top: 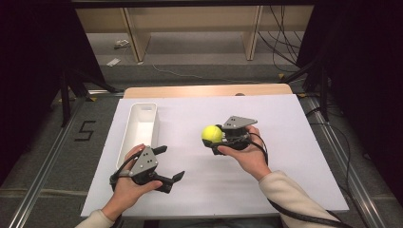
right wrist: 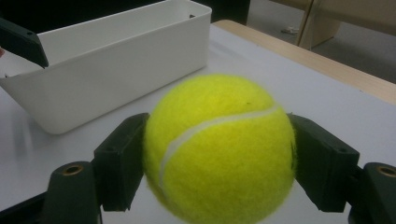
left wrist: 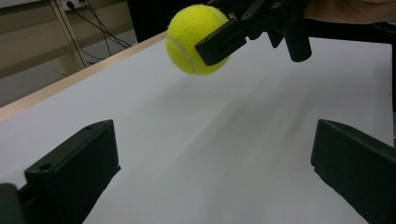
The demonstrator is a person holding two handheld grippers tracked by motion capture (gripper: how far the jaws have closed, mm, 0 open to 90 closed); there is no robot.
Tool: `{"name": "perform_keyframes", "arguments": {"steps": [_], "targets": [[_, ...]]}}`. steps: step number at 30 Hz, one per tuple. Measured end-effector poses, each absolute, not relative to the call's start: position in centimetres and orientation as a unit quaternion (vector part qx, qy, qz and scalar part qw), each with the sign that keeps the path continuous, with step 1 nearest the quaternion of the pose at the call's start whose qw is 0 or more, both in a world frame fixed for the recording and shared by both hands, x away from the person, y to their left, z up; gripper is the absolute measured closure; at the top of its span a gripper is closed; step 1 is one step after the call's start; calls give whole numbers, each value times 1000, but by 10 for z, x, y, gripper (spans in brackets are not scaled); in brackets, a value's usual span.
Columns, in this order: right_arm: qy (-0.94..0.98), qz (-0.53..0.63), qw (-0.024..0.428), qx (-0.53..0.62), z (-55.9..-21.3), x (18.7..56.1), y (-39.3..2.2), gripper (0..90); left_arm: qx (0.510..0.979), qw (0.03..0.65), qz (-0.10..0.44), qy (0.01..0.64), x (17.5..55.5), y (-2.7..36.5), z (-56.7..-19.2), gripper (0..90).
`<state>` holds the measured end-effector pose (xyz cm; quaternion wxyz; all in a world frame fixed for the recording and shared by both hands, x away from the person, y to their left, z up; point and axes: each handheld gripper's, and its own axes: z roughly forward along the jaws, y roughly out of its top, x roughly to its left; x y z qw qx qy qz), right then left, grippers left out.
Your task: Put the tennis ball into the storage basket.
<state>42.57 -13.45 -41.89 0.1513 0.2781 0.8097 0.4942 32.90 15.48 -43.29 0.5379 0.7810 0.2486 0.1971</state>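
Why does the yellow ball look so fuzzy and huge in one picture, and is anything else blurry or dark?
In the right gripper view the tennis ball sits very close to the camera, so it looks huge with soft edges. In the left gripper view the white table shows streaky blur. In the high view the table is brightly lit while the room at both sides is nearly black.

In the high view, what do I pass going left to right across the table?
white bin → left gripper, open → tennis ball → right gripper, shut on the ball.
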Motion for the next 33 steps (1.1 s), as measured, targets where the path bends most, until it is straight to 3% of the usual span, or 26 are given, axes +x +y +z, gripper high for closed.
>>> {"name": "perform_keyframes", "arguments": {"steps": [33], "targets": [[811, 498, 146, 271, -419, 431, -119, 262, 782, 537, 198, 248, 329, 155, -433, 4]]}}
